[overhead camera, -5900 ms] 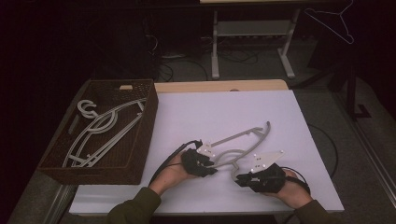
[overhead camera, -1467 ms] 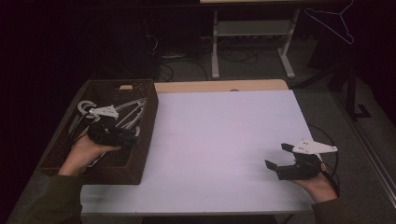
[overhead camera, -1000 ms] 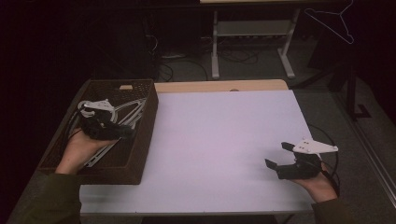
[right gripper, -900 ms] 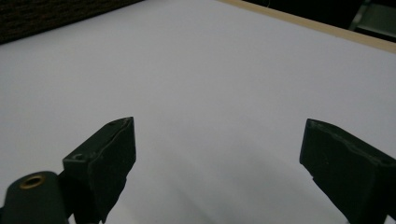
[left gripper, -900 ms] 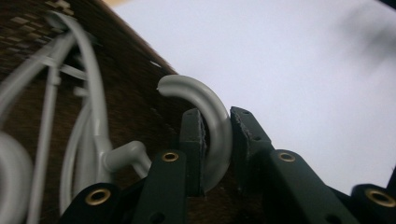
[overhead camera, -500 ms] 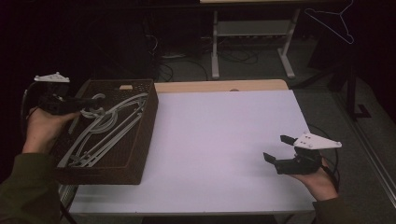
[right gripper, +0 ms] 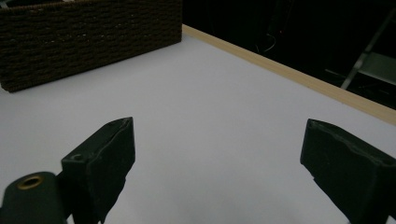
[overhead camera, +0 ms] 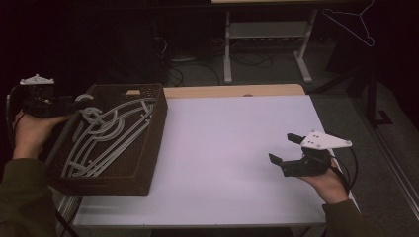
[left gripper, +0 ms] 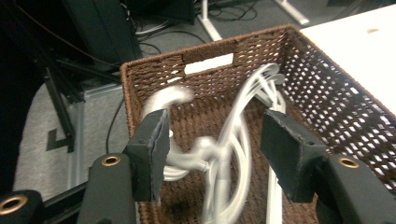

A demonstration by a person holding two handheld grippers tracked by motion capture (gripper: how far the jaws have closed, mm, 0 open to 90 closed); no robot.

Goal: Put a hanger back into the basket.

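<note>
White tabletop (overhead camera: 232,148) is bare under my right hand-held gripper (overhead camera: 286,150), jaws wide. Brown wicker basket (overhead camera: 148,163) at its left edge holds the grey hangers (overhead camera: 106,133). My left hand-held gripper (left gripper: 212,144) hovers over them, jaws just opened, gripping nothing.

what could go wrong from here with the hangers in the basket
1. The hooks of the grey hangers stick up near the basket rim, right by the left claw; its jaws have just been opening with nothing gripped, and a hook could snag as the hand moves.
2. The basket sits at the table's left edge, so a tug on a caught hanger might shift it off.
</note>
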